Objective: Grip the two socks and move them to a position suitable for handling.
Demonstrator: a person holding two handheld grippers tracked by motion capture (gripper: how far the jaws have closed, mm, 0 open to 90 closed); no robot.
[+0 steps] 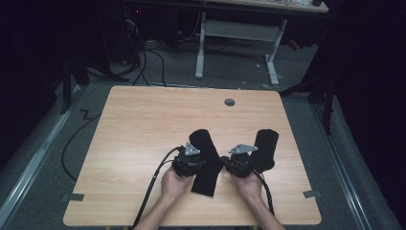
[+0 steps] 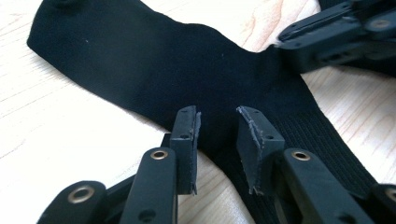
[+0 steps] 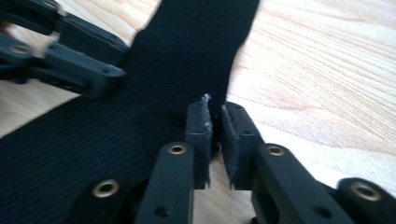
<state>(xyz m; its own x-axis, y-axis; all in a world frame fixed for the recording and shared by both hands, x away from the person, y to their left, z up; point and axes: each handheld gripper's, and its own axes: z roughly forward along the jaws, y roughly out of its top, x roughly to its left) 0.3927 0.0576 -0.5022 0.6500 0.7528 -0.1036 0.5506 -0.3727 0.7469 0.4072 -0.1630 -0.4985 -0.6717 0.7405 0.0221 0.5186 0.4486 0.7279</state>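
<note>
Two black socks (image 1: pixel 207 160) (image 1: pixel 265 148) flat on table (image 1: pixel 143 124), both grippers (image 1: pixel 189 163) (image 1: pixel 239 165) at them.

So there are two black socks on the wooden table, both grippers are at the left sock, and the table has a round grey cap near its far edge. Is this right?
Not quite. Both grippers are not at the same sock: in the high view the left gripper is at the left sock, while the right gripper is at the right sock. Two black socks on the wooden table and the round grey cap are right.
</note>
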